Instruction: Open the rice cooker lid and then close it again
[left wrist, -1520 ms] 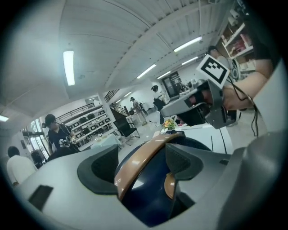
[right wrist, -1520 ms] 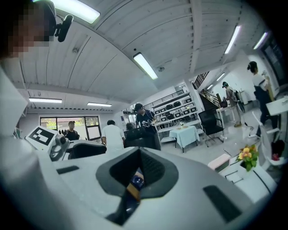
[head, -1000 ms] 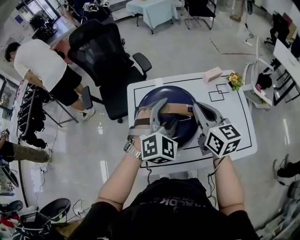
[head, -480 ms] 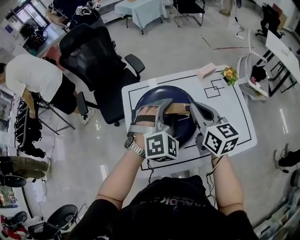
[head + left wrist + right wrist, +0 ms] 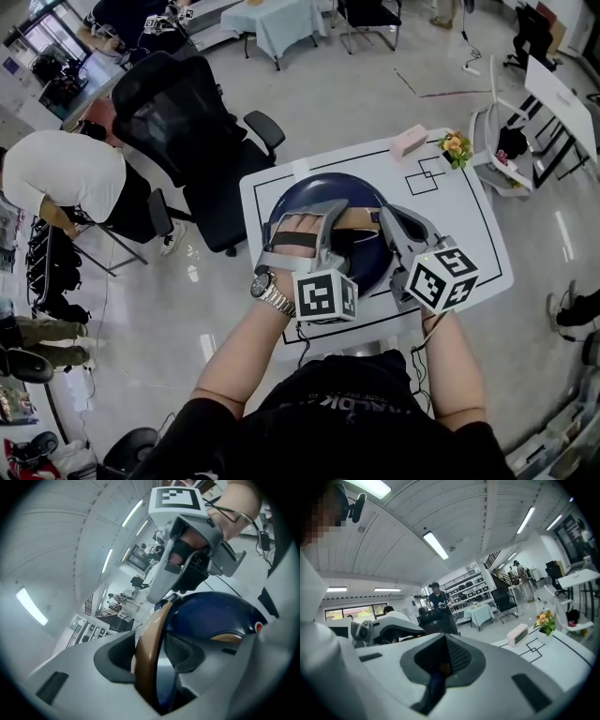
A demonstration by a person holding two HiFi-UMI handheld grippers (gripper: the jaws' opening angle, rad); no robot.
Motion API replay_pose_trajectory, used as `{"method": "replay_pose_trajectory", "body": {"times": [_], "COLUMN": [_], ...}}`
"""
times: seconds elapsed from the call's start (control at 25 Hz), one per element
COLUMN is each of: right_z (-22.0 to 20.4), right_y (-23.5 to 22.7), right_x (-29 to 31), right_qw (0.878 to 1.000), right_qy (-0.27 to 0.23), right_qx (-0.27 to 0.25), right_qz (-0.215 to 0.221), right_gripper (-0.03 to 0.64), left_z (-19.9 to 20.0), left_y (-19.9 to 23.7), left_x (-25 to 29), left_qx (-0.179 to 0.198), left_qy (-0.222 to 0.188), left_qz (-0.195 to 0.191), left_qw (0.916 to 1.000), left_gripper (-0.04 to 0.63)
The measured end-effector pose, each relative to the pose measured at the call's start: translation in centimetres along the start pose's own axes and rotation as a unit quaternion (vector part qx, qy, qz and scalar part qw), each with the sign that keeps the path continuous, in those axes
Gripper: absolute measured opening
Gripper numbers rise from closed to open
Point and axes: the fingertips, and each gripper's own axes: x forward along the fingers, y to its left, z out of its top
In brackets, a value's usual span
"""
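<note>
A dark blue rice cooker [image 5: 319, 187] stands on the white table [image 5: 469, 216] with its lid down. Its tan handle [image 5: 358, 217] arches across the top. My left gripper [image 5: 336, 216] reaches over the lid, and the handle [image 5: 150, 658] runs between its jaws. They have just been closing: the handle lies against one pad, with a thin gap at the other. My right gripper [image 5: 386, 217] is shut at the handle's right end with nothing in it. In the right gripper view, only a dark slit shows between its jaws [image 5: 440, 667].
A pink box [image 5: 410, 141] and a small flower pot [image 5: 455, 145] sit at the table's far right corner. A black office chair [image 5: 202, 122] stands beyond the table's left side. A person in a white shirt [image 5: 66, 173] bends over at the far left. A white rack [image 5: 502, 150] stands to the right.
The left gripper's jaws have drawn closer round the tan handle, and the gripper has rolled a little. The right gripper has kept its place.
</note>
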Motion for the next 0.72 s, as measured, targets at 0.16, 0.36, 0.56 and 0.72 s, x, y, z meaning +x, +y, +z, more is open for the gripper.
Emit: {"method": "replay_pose_trajectory", "body": {"times": [0.16,0.36,0.56,0.72], "right_z": [0.01,0.02,-0.02,0.01], "right_y": [-0.08,-0.07,-0.05,0.18], "right_x": [-0.04,0.05,0.01,-0.14], "right_qw": [1.0,1.0,1.0,0.999], "right_qy": [-0.001,0.0,0.002,0.018], "right_qx": [0.003,0.004,-0.004,-0.028], "right_qz": [-0.002,-0.004,-0.006,-0.009], "right_gripper": [0.002,0.002,0.002,0.002], "left_z": [0.01,-0.11,-0.03,-0.01], "left_y": [-0.11,-0.01,-0.14,-0.02], "left_x": [0.15,0.21,0.2,0.08], "left_qx": [0.019,0.026,0.025,0.01], "left_qy": [0.005,0.004,0.001,0.004], "left_qz": [0.004,0.005,-0.001,-0.01], "left_qw": [0.9998,0.9997,0.9997,0.9999], "left_gripper": [0.18,0.174,0.17,0.173]}}
